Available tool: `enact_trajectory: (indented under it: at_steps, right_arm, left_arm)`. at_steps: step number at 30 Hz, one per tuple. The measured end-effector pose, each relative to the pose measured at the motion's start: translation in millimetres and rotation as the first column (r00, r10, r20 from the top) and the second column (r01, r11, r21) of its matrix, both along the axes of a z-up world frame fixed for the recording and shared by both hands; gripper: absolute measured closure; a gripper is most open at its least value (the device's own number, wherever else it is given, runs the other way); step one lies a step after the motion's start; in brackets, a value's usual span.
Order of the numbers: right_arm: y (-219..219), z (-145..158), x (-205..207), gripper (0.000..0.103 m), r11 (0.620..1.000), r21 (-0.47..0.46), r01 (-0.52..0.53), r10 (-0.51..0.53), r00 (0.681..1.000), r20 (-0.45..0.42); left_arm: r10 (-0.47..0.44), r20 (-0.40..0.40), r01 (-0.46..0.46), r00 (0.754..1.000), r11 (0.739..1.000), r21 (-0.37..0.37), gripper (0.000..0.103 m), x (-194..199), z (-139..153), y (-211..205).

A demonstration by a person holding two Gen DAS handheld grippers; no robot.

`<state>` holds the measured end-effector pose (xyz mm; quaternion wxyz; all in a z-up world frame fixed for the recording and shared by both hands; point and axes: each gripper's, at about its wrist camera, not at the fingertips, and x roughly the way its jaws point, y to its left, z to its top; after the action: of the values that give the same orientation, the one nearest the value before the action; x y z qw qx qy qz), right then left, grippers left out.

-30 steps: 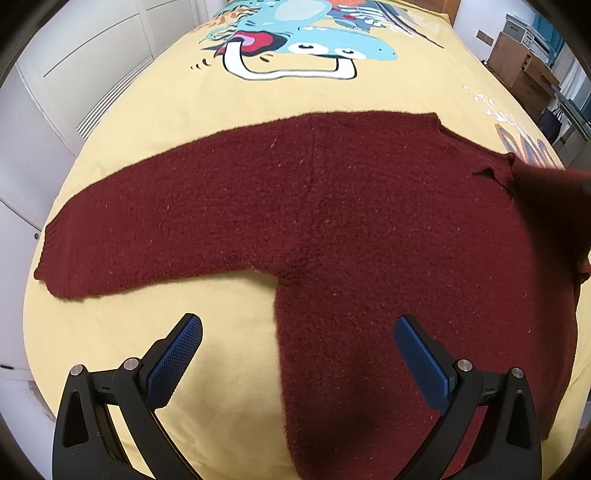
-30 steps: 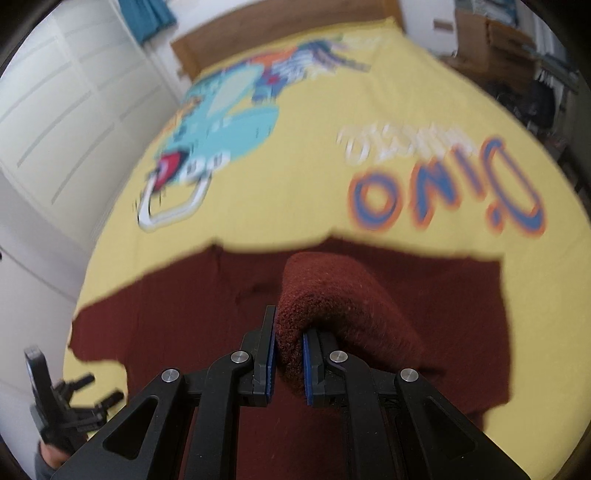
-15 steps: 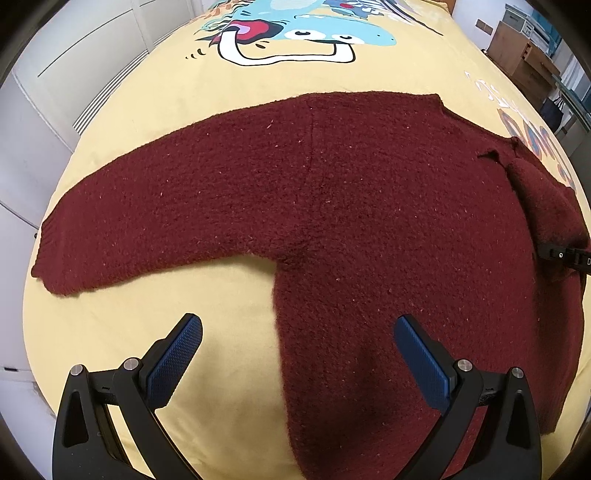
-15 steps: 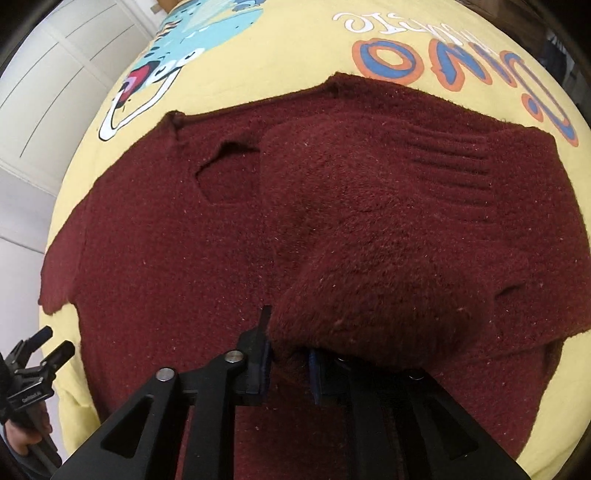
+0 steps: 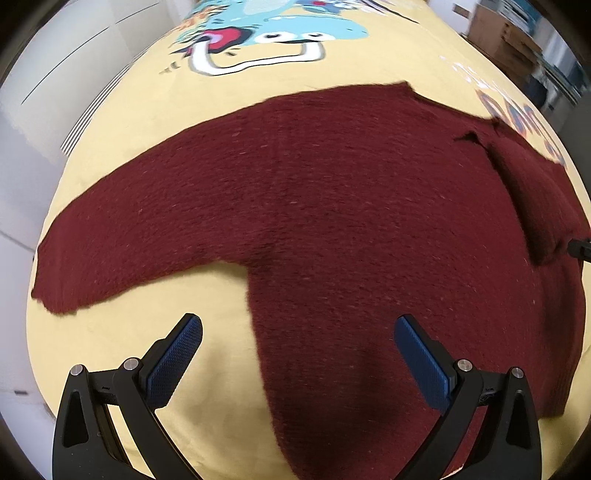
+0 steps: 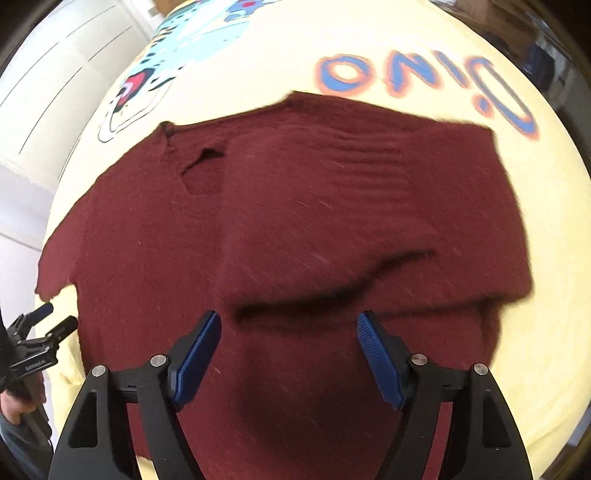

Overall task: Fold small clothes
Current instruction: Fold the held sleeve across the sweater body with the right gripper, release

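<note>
A dark red knit sweater (image 5: 332, 206) lies flat on a yellow bedspread (image 5: 122, 332). Its left sleeve (image 5: 122, 236) stretches out to the left. Its right sleeve (image 6: 351, 221) lies folded across the body, its cuff edge just beyond my right gripper (image 6: 290, 343). That gripper is open and empty above the sweater's lower body. My left gripper (image 5: 297, 347) is open and empty over the sweater's lower left edge, under the armpit. The left gripper also shows at the far left of the right wrist view (image 6: 48, 321).
The bedspread carries a blue cartoon dinosaur print (image 5: 280, 33) and orange-blue lettering (image 6: 424, 77). White wardrobe doors (image 5: 55, 74) stand left of the bed. Cardboard boxes and furniture (image 5: 517, 40) stand at the far right.
My right gripper laid the folded sleeve down across the sweater body, opened and let it go. My left gripper stayed open and moved slightly closer to the sweater.
</note>
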<state>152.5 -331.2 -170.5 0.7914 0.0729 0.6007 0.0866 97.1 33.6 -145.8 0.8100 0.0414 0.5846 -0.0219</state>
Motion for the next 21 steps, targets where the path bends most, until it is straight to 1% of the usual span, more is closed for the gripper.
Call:
enact_trajectory:
  at_steps: [1,3,5,7,10,13,14,16,17,21]
  right_arm:
    - [-7,-2,-6,0.026,0.999,-0.037,0.011,-0.011,1.0,0.002]
    - [-19,-4,-14,0.025,0.996,-0.082,0.029,-0.029,1.0,0.001]
    - [-30,-6,-21,0.025,0.995,-0.088,0.047,-0.048,0.999,-0.004]
    - [-44,-9,-28,0.025,0.994,-0.071,0.079,-0.08,0.997,-0.011]
    - [-64,-13,-36,0.025,0.991,-0.056,0.123,-0.124,0.992,-0.017]
    - [-78,-17,-39,0.025,0.988,-0.043,0.151,-0.152,0.988,-0.023]
    - [-83,-18,-41,0.025,0.986,-0.039,0.159,-0.16,0.987,-0.026]
    - [-91,-20,-44,0.025,0.984,-0.035,0.173,-0.174,0.984,-0.03]
    - [-93,-21,-47,0.025,0.984,-0.031,0.176,-0.177,0.984,-0.031]
    - [-105,-22,-51,0.025,0.98,-0.016,0.197,-0.198,0.98,-0.035]
  left_arm:
    - [-0.02,-0.001,0.02,1.0,1.0,-0.005,0.001,1,0,-6]
    - [-0.06,0.005,0.06,0.998,0.998,-0.016,0.001,5,4,-20]
    - [-0.105,0.021,0.106,0.994,0.994,-0.04,0.001,11,8,-38]
    - [-0.151,0.036,0.153,0.988,0.986,-0.062,0.001,17,13,-60]
    - [-0.242,0.054,0.244,0.969,0.968,-0.053,0.001,27,20,-101]
    - [-0.351,0.076,0.354,0.933,0.935,-0.035,0.001,37,28,-150]
    - [-0.397,0.081,0.399,0.914,0.917,-0.022,0.001,40,30,-170]
    - [-0.456,0.083,0.458,0.886,0.889,0.003,0.001,44,31,-197]
    - [-0.494,0.075,0.494,0.866,0.869,0.021,0.001,46,30,-216]
    - [-0.579,0.045,0.576,0.814,0.815,0.066,0.001,48,16,-257]
